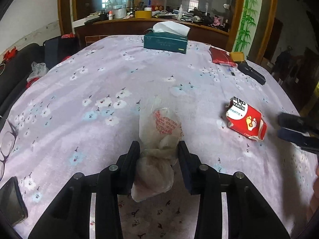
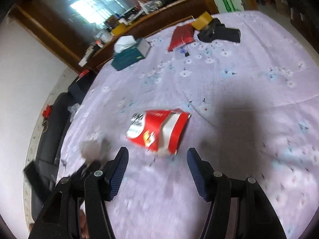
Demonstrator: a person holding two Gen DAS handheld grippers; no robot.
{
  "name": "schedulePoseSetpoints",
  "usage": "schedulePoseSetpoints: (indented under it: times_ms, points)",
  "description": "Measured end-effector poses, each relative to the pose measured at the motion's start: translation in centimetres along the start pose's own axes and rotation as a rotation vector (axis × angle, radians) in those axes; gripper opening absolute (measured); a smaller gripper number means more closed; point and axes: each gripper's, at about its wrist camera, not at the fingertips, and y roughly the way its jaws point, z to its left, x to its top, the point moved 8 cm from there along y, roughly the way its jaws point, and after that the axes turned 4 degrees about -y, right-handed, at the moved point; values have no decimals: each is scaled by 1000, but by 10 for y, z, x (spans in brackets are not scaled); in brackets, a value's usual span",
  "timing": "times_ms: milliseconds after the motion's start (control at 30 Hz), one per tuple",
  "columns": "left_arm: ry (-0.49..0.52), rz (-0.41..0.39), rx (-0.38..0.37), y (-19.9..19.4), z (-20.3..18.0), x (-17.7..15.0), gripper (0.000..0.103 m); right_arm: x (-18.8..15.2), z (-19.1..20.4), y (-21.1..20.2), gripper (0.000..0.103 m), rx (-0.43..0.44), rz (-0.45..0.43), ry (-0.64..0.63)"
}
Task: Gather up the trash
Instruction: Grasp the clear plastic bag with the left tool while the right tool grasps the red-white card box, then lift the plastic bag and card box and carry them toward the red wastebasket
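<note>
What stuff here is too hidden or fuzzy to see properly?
- Plastic bag, left view: what's inside, hidden by cloudy plastic.
- Red carton, right view: its words, smeared by blur.
- Glasses and phone, left view: cut off by the edge.
- Shelf clutter, left view: too small.

Tablecloth (image 1: 119,75): pale lilac, small white and blue flower print. Bag (image 1: 159,131) between the left claw's fingers: translucent white, red lettering. Carton (image 2: 159,131) just ahead of the right claw: red, white panels. Tissue box (image 1: 165,42), far ahead: teal.
</note>
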Motion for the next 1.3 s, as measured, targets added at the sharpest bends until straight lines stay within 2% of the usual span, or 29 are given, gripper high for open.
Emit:
schedulePoseSetpoints:
  times_ms: [333, 367, 400, 433, 467, 500, 700, 900, 1133, 1300]
  points:
    - [-38, 13, -22, 2, 5, 1, 37, 22, 8, 49, 64, 22, 21, 23]
    - [-40, 14, -23, 3, 6, 1, 37, 23, 12, 54, 55, 29, 23, 15]
    - [-46, 18, -24, 4, 7, 2, 37, 23, 14, 55, 41, 33, 25, 8]
    - [-54, 20, -23, 4, 9, 2, 37, 23, 17, 58, 34, 35, 32, -1]
    - [-60, 23, -22, 5, 10, 2, 37, 22, 20, 60, 19, 42, 35, -5]
    - [-66, 27, -23, 6, 12, 2, 37, 22, 24, 60, 14, 58, 32, -11]
    - [-81, 26, -11, 6, 17, 3, 37, 15, 47, 43, 10, 96, 0, -71]
    - [-77, 13, -12, 4, 16, 4, 37, -13, 58, 0, 5, 90, -14, -143]
    - [-41, -18, -15, -3, 9, 5, 37, -42, 44, -64, 4, 21, -92, -181]
    - [-12, -41, -16, -7, 2, 7, 37, -64, 42, -101, 4, -71, -79, -227]
